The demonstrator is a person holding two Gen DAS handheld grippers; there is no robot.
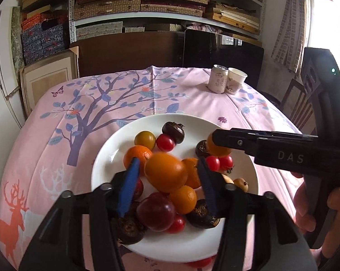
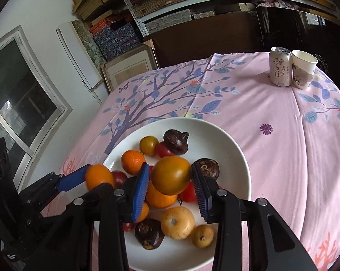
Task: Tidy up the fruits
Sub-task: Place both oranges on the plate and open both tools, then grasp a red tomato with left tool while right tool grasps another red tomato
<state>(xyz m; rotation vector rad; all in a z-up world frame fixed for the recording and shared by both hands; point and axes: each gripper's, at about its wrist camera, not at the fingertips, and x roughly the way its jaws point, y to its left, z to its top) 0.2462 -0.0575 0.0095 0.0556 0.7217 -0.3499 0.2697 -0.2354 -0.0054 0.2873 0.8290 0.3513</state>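
Fruit lay heaped on the white plate point(image 1: 106, 158) on my pink-clothed table point(image 1: 192, 94). My left claw point(image 1: 167, 176) hung above the heap, its jaws apart around an orange point(image 1: 165, 172), though I cannot tell whether they pinched it. My right claw point(image 2: 171, 183) was closed on a yellow-brown tomato point(image 2: 171, 175), clear of the plate.

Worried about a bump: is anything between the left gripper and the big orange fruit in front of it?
Nothing visible. The orange fruit lies right between the left gripper's open fingers, above the plate's pile, gaps on both sides. The right gripper, shut on a yellow-brown tomato, is off to the right.
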